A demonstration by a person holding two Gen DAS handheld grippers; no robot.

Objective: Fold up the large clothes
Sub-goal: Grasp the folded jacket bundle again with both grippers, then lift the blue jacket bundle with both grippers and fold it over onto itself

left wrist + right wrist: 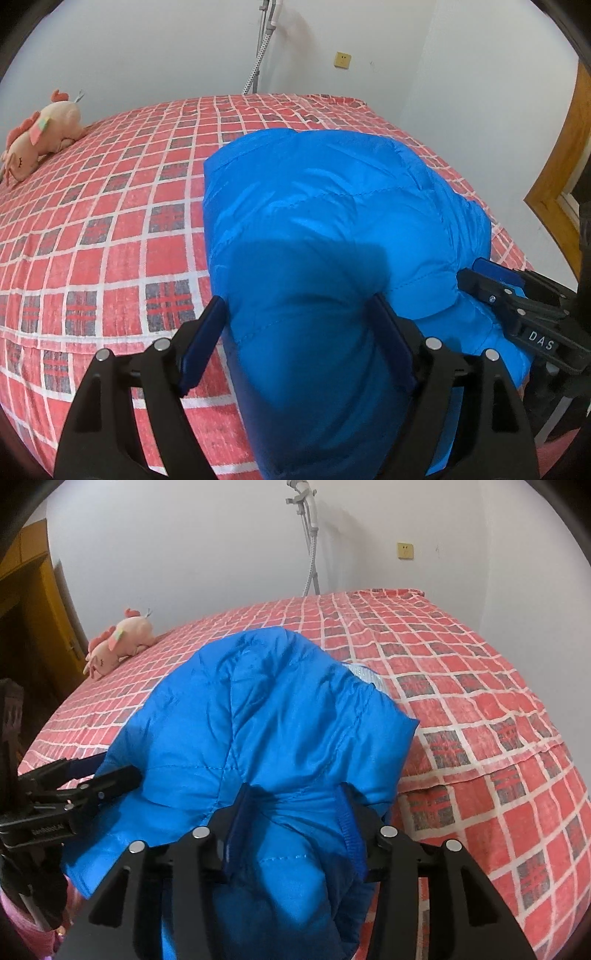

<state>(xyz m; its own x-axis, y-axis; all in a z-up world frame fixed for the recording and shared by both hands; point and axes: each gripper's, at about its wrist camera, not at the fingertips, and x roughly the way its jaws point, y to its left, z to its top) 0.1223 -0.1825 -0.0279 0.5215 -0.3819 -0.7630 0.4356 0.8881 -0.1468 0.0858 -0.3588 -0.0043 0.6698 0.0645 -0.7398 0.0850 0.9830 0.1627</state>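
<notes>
Blue puffer jacket (332, 206) is bunched up at the near edge of the red plaid bed (110, 221). Left gripper (299, 325) has a thick padded fold between wide jaws, right gripper (291, 812) pinches the hem; pink plush toy (40, 136) lies well away.

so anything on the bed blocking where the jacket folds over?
Nothing visible. The jacket lies on the bed, and the bedspread beyond its far edge is bare. The plush toy sits well off at the far left edge.
</notes>
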